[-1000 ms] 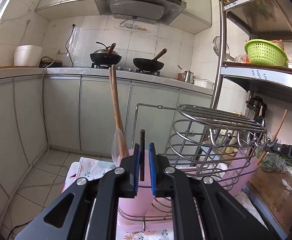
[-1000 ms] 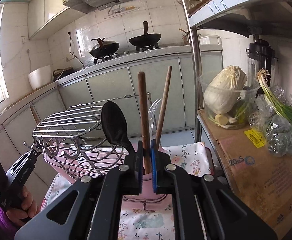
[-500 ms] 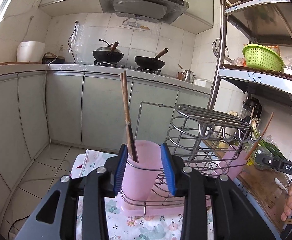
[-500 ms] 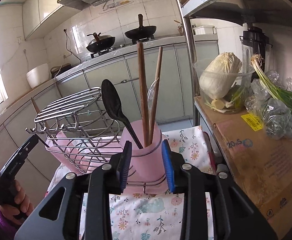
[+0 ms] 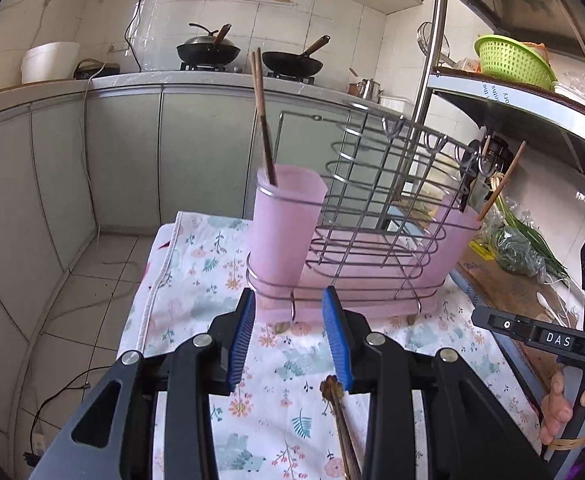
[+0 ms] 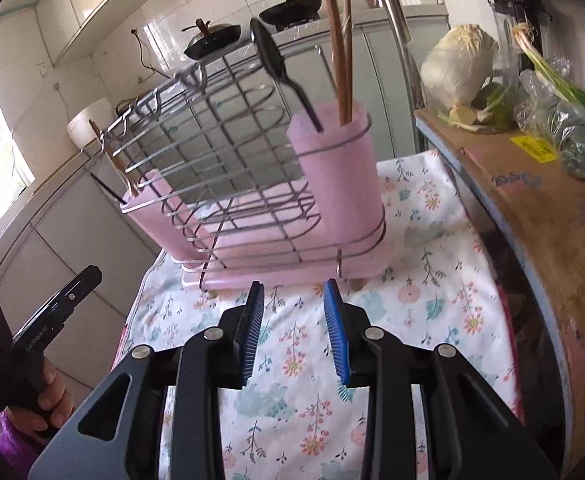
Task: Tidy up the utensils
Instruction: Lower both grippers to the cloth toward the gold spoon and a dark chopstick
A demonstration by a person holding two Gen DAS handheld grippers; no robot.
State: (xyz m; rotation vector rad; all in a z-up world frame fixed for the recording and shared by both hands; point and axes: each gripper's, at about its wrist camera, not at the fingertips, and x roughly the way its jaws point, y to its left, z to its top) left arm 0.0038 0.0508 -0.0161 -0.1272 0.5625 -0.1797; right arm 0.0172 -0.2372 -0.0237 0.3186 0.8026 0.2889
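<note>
Claws left (image 5: pixel 288 332) and right (image 6: pixel 294 330) both gape partway, empty, above the floral cloth (image 6: pixel 424 280).

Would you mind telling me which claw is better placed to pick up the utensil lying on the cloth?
Left. The left claw is open right above the utensil; the right claw's view shows none.

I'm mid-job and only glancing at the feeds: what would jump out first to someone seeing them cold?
The wire rack with its pink cups stands mid-frame on the floral cloth. In the right wrist view the near pink cup holds a black spoon and wooden chopsticks. Both the left gripper and the right gripper stand open and empty just short of the rack's base.
</note>
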